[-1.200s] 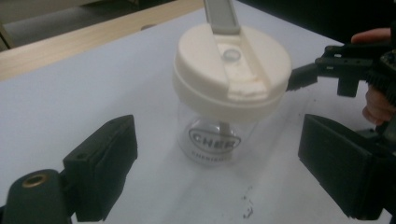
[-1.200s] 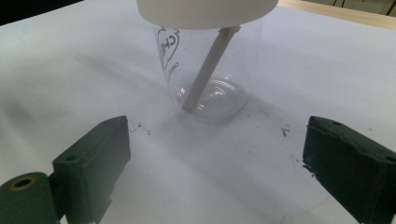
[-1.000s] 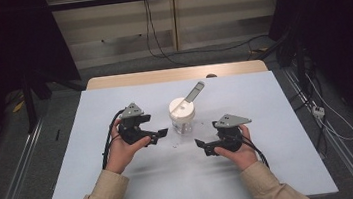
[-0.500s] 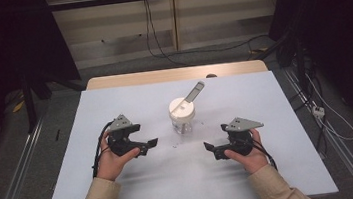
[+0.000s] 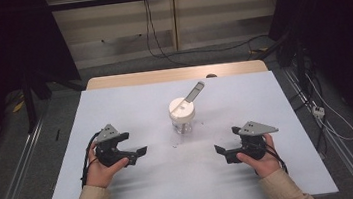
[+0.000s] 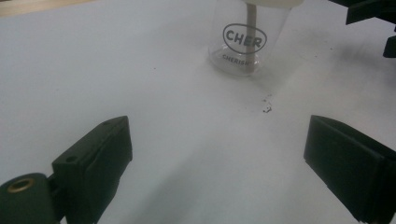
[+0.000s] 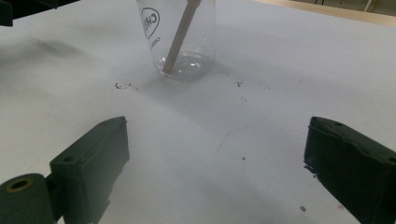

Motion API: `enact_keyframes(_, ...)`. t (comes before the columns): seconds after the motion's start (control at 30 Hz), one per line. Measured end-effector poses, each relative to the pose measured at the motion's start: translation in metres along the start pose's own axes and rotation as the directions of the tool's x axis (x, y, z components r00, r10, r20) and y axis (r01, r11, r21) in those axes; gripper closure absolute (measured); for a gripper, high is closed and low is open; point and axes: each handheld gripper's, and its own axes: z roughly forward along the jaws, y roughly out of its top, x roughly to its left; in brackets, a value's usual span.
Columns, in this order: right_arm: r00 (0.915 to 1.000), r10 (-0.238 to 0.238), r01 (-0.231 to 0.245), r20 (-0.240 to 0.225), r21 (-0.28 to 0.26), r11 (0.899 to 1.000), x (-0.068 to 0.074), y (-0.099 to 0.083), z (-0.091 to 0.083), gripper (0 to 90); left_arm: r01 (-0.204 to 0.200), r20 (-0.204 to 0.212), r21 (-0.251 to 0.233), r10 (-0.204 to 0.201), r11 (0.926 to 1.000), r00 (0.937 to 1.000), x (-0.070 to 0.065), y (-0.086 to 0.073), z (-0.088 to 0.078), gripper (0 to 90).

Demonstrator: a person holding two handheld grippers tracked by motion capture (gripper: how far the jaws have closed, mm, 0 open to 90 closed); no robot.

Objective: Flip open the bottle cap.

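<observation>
Cup [image 5: 183, 116]: stands on the table [image 5: 115, 106], ahead of and between your two claws, apart from both.
Stick [image 5: 194, 93]: in the cup, leaning away from you.
Left claw [image 5: 140, 151]: cup ahead to its right.
Right claw [image 5: 219, 150]: cup ahead to its left.
Specks [image 6: 267, 103]: on the table, just before the cup.

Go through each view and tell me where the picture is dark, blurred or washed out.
High view: sides black, table evenly lit. Left gripper view: cup lettering sharp, near fingers soft. Right gripper view: soft throughout, cup throws a faint shadow.
</observation>
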Motion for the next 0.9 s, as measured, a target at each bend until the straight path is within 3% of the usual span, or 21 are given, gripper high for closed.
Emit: enact_keyframes(0.9,0.9996,0.008,-0.008,0.027,0.000,1.000,-0.012,-0.016,-0.025,6.2,0.016,-0.027,0.003,-0.016,0.9999,0.9995,0.006,-0.021,-0.022,6.5)
